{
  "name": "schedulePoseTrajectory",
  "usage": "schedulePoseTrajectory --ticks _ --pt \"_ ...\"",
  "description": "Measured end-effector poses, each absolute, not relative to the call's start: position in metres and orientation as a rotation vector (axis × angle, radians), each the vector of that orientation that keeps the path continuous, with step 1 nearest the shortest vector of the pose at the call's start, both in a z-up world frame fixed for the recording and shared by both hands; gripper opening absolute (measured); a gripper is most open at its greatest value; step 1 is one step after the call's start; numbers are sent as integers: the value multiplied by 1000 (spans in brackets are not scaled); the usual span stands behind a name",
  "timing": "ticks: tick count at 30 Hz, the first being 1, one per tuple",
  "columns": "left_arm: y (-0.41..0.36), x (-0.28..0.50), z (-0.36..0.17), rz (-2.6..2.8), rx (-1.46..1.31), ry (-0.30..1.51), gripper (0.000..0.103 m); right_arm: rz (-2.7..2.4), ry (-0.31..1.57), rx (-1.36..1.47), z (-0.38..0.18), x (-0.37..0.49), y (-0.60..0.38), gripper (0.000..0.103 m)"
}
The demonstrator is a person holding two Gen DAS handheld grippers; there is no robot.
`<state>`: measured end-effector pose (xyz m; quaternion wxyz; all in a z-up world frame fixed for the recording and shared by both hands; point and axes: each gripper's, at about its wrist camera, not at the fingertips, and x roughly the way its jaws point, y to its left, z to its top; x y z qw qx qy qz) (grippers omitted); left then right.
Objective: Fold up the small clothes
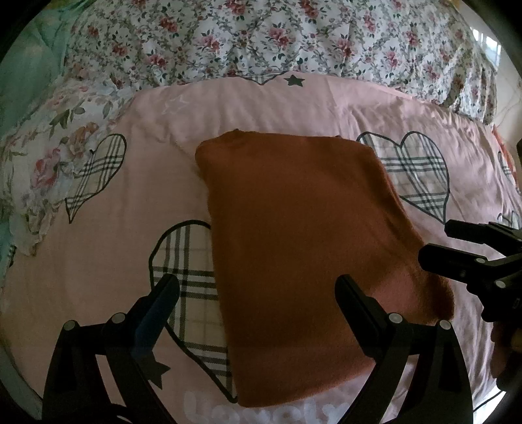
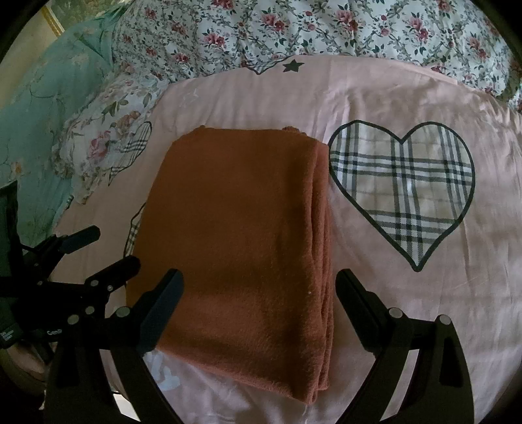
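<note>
A rust-orange knit garment (image 1: 293,248) lies folded into a neat rectangle on the pink bedsheet (image 1: 98,234); it also shows in the right wrist view (image 2: 241,241), with stacked layer edges along its right side. My left gripper (image 1: 257,293) is open and empty, jaws wide apart just above the garment's near left part. My right gripper (image 2: 259,287) is open and empty, straddling the garment's near end. The right gripper shows at the right edge of the left wrist view (image 1: 456,248); the left gripper shows at the left of the right wrist view (image 2: 98,248).
The pink sheet carries plaid heart prints (image 2: 404,189) and a dark star (image 2: 292,66). A floral quilt (image 2: 293,29) is bunched along the far side. A teal floral cover (image 2: 39,107) lies at far left.
</note>
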<state>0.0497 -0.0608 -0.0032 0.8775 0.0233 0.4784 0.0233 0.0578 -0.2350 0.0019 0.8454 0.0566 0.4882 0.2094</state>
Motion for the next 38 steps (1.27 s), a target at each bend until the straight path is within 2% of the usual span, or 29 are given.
schedulePoseTrajectory --ticks 38 --pt "-57 26 8 36 36 927 97 410 1033 151 -7 34 -232 94"
